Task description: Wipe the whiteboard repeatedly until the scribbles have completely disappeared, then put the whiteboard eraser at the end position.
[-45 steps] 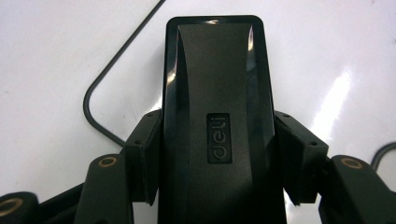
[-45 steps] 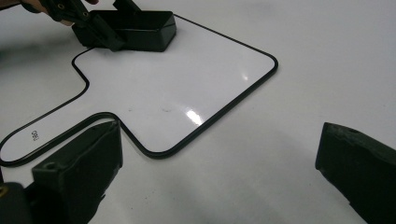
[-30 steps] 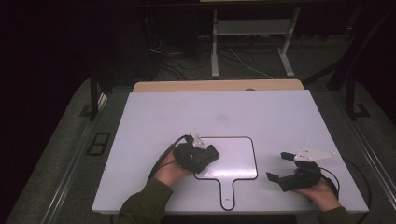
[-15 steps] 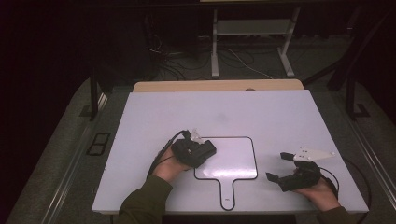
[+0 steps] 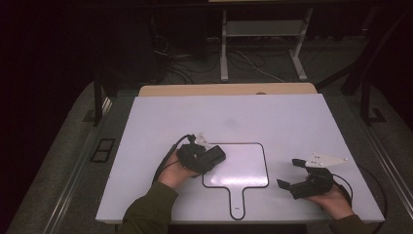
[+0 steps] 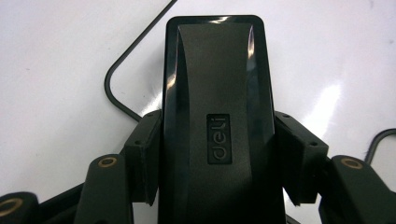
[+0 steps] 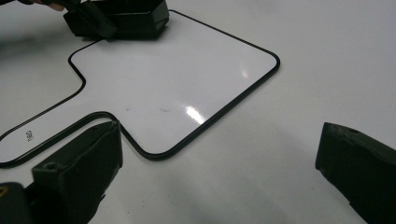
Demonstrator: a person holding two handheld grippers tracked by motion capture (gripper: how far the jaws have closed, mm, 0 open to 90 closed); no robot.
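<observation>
White table (image 5: 160, 122) — black "deli" eraser (image 6: 217, 116)

Dim, dark surroundings; bright glare patches on the glossy white table (image 7: 299, 140); sharp focus.

My left tongs (image 5: 214, 157), clamped on the black deli eraser (image 6: 217, 116), have slid a little up and to the right, from the left edge of the paddle-shaped whiteboard (image 5: 243, 168) onto its upper left corner.
</observation>
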